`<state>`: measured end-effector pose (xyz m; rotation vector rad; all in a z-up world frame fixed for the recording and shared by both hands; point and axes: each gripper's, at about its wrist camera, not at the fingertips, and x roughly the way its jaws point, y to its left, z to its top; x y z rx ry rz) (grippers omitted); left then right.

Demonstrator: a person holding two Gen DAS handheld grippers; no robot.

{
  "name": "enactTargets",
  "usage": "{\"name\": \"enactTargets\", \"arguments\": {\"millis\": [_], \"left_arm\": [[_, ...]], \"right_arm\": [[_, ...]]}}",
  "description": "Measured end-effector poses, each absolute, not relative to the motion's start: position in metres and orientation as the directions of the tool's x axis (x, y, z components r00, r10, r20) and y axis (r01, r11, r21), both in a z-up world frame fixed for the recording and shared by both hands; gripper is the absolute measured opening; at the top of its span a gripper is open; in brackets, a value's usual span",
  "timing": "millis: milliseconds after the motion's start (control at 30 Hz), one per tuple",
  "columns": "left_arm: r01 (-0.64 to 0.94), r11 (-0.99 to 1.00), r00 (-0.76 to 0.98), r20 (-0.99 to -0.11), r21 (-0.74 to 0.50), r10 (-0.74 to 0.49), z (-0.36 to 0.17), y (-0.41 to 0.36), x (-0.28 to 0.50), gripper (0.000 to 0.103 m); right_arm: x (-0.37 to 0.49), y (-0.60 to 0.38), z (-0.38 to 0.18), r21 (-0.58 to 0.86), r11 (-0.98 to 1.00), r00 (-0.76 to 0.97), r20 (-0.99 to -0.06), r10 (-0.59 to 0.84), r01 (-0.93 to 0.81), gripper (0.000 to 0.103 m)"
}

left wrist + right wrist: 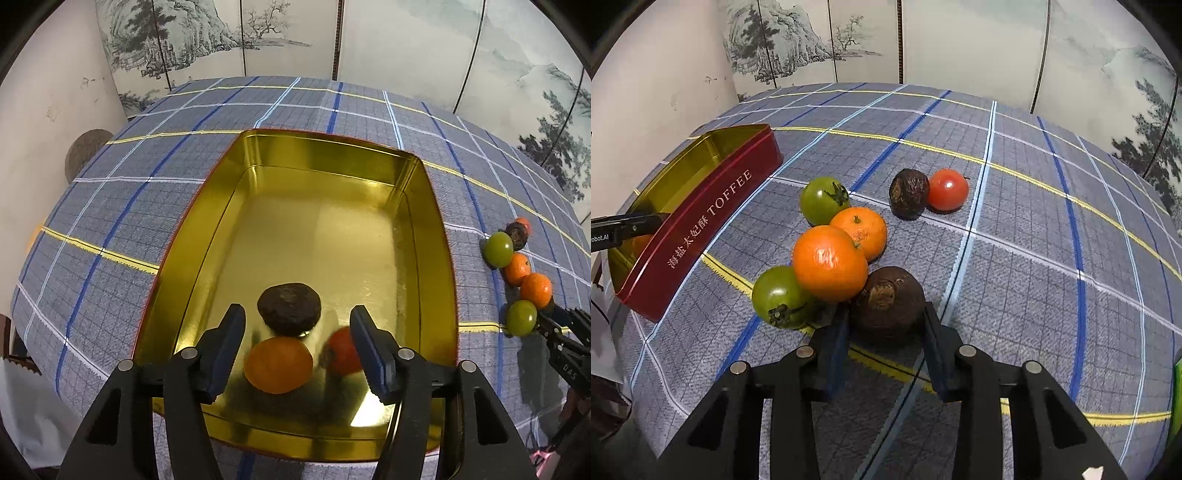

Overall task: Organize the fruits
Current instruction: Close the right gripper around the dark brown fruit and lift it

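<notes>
While lying lengthwise away from camera, tin (428, 206) under parted, empty left gripper (297, 332); right gripper (886, 325) clamped on brown fruit (886, 302).

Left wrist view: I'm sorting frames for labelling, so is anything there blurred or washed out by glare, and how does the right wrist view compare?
Left wrist view: the red tomato inside the gold-lined tin is motion-smeared; the tin floor shows bright glare. Right wrist view: fruit is sharp, only fisheye bending of the checked tablecloth.
</notes>
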<state>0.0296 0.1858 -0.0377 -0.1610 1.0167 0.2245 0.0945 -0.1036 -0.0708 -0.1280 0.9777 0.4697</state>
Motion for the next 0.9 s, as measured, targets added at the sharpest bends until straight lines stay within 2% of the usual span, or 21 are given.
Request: {"name": "enactTargets", "arguments": {"millis": [600,900], "left_arm": [[-0.264,0.959,0.542,-0.838,-0.1,0.062,-0.022,0.185,0.016,0.066],[-0.312,0.941,0.597,-0.797,-0.132,0.087,-0.002,0.208,0.002,0.079]], "right_arm": [[0.073,-0.133,-0.051,0.148,0.906,0.475,-0.811,0.341,-0.397,0.034],[0.077,-0.093,-0.002,0.204,0.845,0.492,-0.736,0.465,-0.494,0.034]]}}
